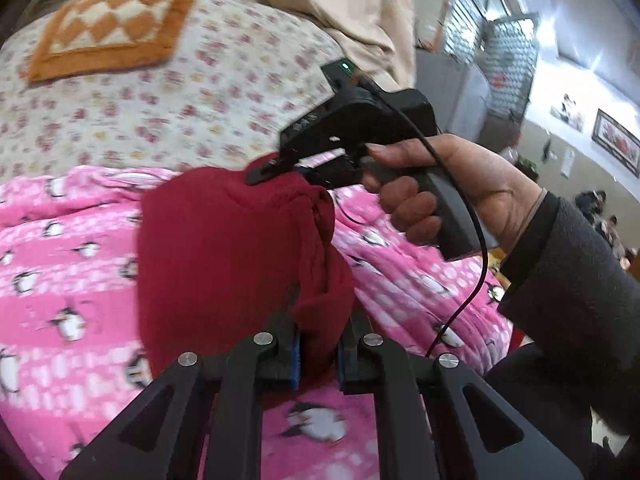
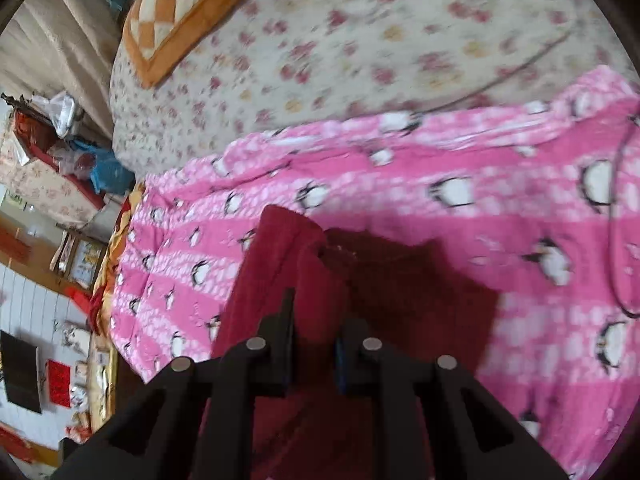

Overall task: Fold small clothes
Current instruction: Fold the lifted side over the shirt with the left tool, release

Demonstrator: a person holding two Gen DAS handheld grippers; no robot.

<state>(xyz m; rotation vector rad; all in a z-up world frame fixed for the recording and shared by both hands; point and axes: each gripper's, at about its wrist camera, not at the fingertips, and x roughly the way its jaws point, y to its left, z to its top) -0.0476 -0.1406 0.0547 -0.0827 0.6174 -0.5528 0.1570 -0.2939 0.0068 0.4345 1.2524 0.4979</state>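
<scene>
A small dark red garment (image 1: pixel 224 248) hangs lifted above a pink penguin-print blanket (image 1: pixel 60 280). My left gripper (image 1: pixel 318 344) is shut on the garment's lower edge. My right gripper (image 1: pixel 276 168), held by a hand, is seen in the left wrist view pinching the garment's upper edge. In the right wrist view the right gripper (image 2: pixel 316 336) is shut on a fold of the red garment (image 2: pixel 400 288), which drapes down over the blanket (image 2: pixel 520 200).
A floral bedsheet (image 1: pixel 160 100) covers the bed beyond the blanket. An orange and white checked cushion (image 1: pixel 108 28) lies at its far side, also in the right wrist view (image 2: pixel 180 12). A black cable (image 1: pixel 476 260) hangs from the right gripper. Room clutter (image 2: pixel 60 152) lies left of the bed.
</scene>
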